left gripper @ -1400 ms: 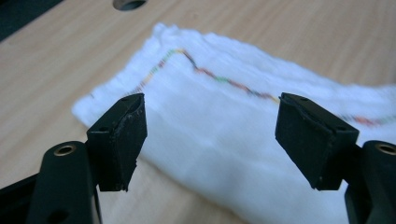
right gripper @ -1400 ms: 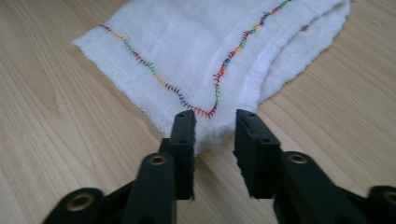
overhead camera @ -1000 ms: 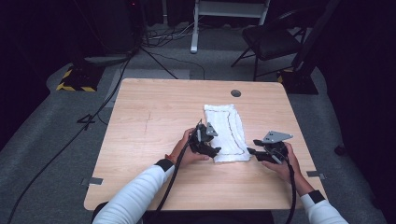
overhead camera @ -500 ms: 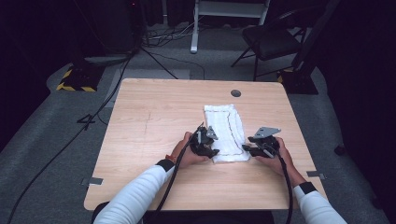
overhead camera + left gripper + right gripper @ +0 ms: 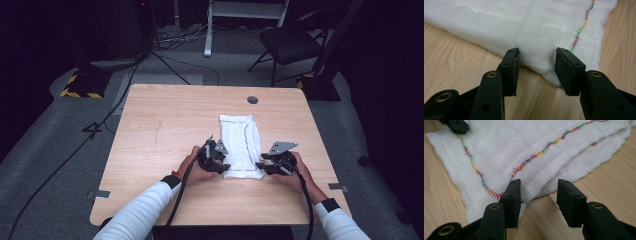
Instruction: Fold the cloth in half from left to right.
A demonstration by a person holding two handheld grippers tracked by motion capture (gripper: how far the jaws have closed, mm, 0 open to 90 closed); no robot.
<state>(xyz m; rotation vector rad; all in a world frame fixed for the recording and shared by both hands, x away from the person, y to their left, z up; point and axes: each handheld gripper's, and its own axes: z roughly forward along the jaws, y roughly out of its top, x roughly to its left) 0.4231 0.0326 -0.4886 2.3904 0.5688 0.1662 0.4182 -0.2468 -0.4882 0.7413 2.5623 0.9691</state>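
Note:
A folded white cloth [image 5: 241, 145] with a wavy line of multicoloured stitching [image 5: 534, 156] lies on the wooden table [image 5: 165, 130], right of centre. My left gripper [image 5: 220, 162] lies low at the cloth's near left corner. Its jaws have just been closing, and the cloth's edge [image 5: 536, 50] sits between them with the pads still apart from it. My right gripper [image 5: 265, 167] is at the near right corner, open, with one jaw lying over the cloth's hem [image 5: 529, 192] and the other on bare wood. The left gripper's jaw tip [image 5: 456, 125] shows across the cloth.
A round dark grommet [image 5: 252, 100] sits in the table behind the cloth. On the floor beyond are a folding chair [image 5: 290, 45], a white stand base [image 5: 245, 10], cables and a yellow-black striped block [image 5: 80, 92]. Bare wood stretches left of the cloth.
My right gripper has moved left to the cloth's near right corner. The left gripper's jaws have narrowed around the near left corner; that hand has stayed put.

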